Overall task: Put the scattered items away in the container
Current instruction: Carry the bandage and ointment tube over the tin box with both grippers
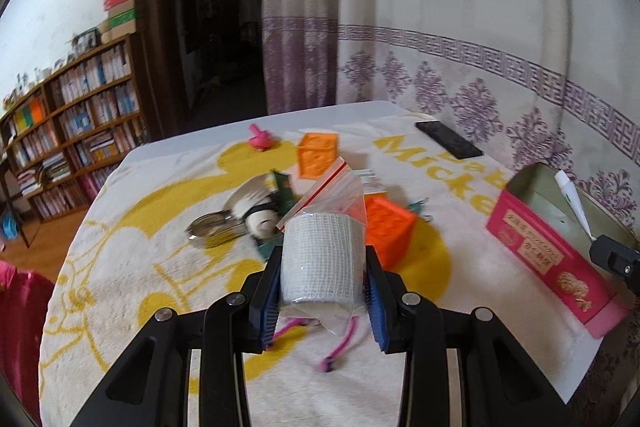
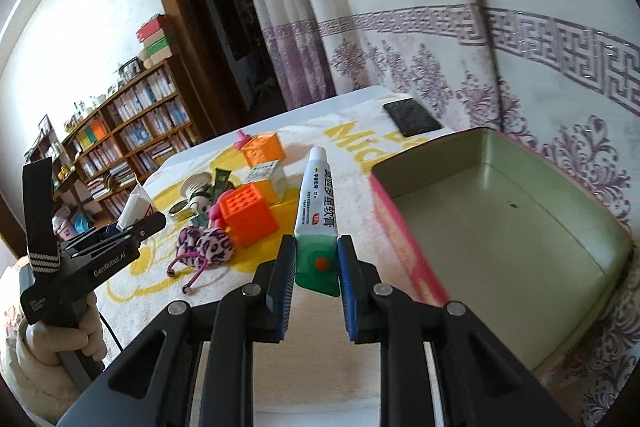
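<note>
While the left gripper (image 1: pixel 322 291) clamps a bagged roll of white mesh gauze (image 1: pixel 318 259), the right gripper (image 2: pixel 316 267) pinches a soft ointment tube (image 2: pixel 316 199) by its flat crimped end. Beside it the rectangular pink tin (image 2: pixel 404 227) sits empty at the table's (image 1: pixel 192 143) right edge, on a fluffy towel (image 1: pixel 132 259).

Bookshelf (image 1: pixel 76 115), dark doorway (image 1: pixel 212 19), patterned curtain (image 1: pixel 460 27).
</note>
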The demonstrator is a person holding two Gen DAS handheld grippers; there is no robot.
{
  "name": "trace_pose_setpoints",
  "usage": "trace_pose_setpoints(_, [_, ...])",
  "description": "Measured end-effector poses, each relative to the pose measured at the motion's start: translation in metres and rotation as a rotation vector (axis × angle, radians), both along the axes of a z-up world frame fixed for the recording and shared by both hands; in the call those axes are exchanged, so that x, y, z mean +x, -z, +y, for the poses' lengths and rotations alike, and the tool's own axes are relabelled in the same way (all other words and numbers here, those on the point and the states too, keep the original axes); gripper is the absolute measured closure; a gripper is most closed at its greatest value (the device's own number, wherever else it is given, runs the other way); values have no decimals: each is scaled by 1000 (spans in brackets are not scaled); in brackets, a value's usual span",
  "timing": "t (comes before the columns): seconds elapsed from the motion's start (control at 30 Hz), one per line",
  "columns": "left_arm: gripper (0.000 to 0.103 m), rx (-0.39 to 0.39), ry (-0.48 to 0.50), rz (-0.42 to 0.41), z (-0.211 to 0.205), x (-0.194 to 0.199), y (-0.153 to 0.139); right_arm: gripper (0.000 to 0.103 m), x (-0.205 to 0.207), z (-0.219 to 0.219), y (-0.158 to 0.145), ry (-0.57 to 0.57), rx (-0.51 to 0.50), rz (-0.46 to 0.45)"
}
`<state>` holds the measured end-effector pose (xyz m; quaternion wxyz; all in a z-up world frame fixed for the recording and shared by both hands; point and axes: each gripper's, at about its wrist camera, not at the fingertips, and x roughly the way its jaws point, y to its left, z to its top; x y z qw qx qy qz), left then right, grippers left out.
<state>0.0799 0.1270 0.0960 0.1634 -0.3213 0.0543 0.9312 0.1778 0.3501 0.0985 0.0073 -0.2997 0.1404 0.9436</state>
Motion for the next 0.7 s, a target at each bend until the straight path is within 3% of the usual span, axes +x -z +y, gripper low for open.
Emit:
trace_pose_setpoints(0.47, [65,34,254,21,98,15,-29,80,30,56,-7,195,53,21])
trace_pose_setpoints(0.7, [65,52,324,25,127,17,-40,80,34,63,-13,271,131,36])
